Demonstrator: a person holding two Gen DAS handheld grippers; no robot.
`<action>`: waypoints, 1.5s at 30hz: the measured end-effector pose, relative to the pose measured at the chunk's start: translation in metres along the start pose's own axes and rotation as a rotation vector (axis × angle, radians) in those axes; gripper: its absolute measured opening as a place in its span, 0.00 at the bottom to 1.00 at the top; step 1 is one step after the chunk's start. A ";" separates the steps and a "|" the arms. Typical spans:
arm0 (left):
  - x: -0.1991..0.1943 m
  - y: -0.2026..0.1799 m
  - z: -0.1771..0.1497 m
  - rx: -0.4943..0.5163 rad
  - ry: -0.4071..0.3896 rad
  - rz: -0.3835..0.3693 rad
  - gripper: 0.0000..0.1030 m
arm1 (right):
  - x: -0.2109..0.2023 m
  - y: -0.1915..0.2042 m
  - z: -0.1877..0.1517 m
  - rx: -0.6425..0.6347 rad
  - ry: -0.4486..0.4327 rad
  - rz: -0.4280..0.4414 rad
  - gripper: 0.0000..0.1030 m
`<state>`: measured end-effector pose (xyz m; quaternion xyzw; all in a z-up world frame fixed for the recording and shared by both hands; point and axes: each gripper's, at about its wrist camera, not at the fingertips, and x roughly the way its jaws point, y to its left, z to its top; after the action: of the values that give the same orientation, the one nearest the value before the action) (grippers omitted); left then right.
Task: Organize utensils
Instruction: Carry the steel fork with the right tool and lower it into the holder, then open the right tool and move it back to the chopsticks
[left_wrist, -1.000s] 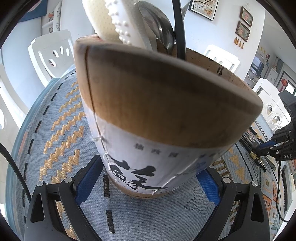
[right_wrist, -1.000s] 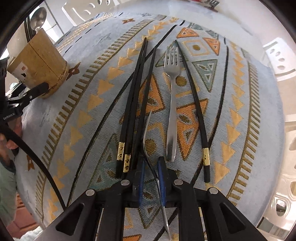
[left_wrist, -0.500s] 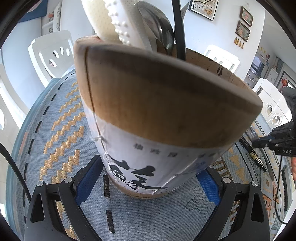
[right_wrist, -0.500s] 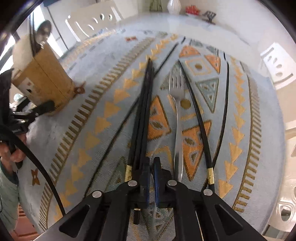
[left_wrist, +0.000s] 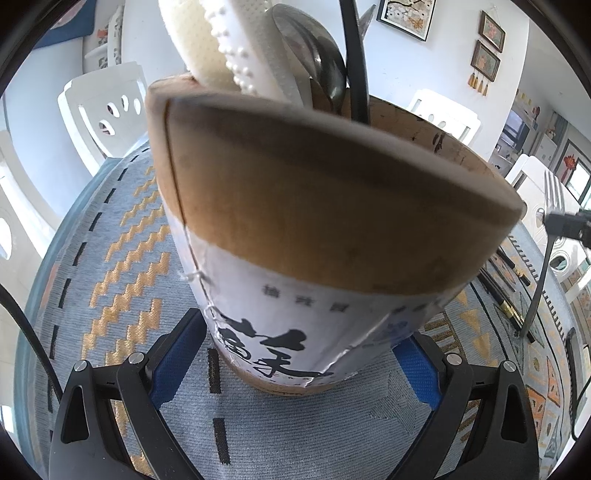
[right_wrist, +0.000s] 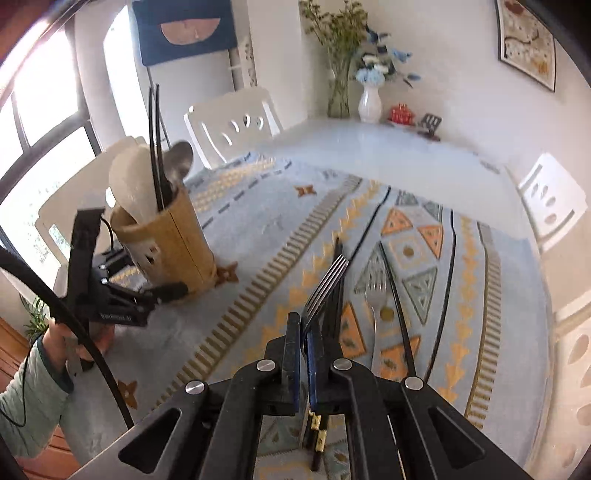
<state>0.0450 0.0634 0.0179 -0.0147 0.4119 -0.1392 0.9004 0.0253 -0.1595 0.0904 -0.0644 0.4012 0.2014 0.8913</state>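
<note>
Bamboo holder (left_wrist: 332, 229) with spoon (left_wrist: 321, 62), chopsticks (right_wrist: 157, 147), left tool (left_wrist: 295, 365) spread around it, right tool (right_wrist: 303, 354) pinching fork (right_wrist: 327, 286)

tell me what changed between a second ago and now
The right hand-held gripper closed on a fork that lay on the tablecloth and lifted it, tines up. The left hand-held gripper has just been opening a little around the utensil holder. The holder, the second fork and the black chopsticks stayed put.
</note>
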 end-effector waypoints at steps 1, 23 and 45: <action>0.000 -0.001 0.000 0.004 -0.002 0.005 0.95 | -0.003 0.003 0.000 -0.002 -0.009 0.002 0.03; 0.001 0.001 0.001 -0.007 0.004 -0.011 0.95 | -0.086 0.079 0.124 -0.034 -0.498 0.196 0.03; 0.005 0.014 0.001 -0.029 0.010 -0.047 0.94 | -0.010 0.119 0.129 -0.027 -0.338 0.246 0.03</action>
<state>0.0520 0.0756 0.0132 -0.0368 0.4179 -0.1542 0.8945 0.0593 -0.0183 0.1900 0.0078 0.2481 0.3218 0.9137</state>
